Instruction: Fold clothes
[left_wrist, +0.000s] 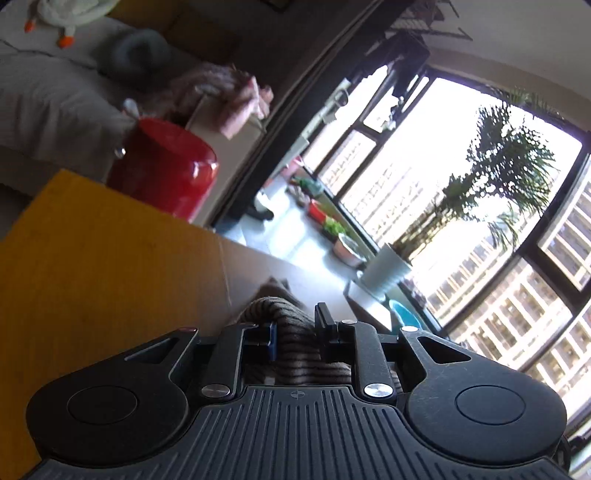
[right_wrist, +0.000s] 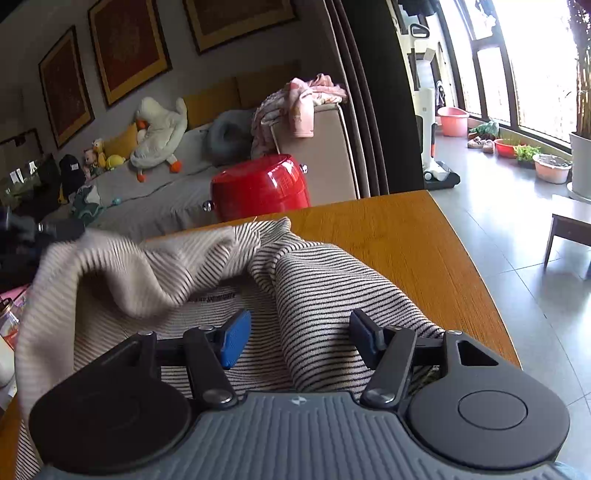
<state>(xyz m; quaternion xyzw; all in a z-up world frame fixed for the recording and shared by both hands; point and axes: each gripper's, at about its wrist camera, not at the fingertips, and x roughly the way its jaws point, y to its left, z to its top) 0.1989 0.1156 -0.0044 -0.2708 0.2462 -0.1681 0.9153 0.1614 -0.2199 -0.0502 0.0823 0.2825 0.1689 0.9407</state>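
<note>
Striped garment (right_wrist: 317, 295) still loose and rumpled on the wooden desk (right_wrist: 424, 236), one portion lifted at the left of the right wrist view, no neat fold visible anywhere. Judged early in the task: smoothing and every fold apparently still ahead. Left claw (left_wrist: 295, 332) clenched on a bunch of the striped cloth, raised above the desk. Right claw (right_wrist: 299, 338) spread wide, grasping nothing, poised over a ridge of fabric lying between its blue pads (right_wrist: 234, 338). Further out, a red stool (right_wrist: 262, 184) and a sofa (right_wrist: 314, 147) draped with pink clothes (right_wrist: 306, 103).
</note>
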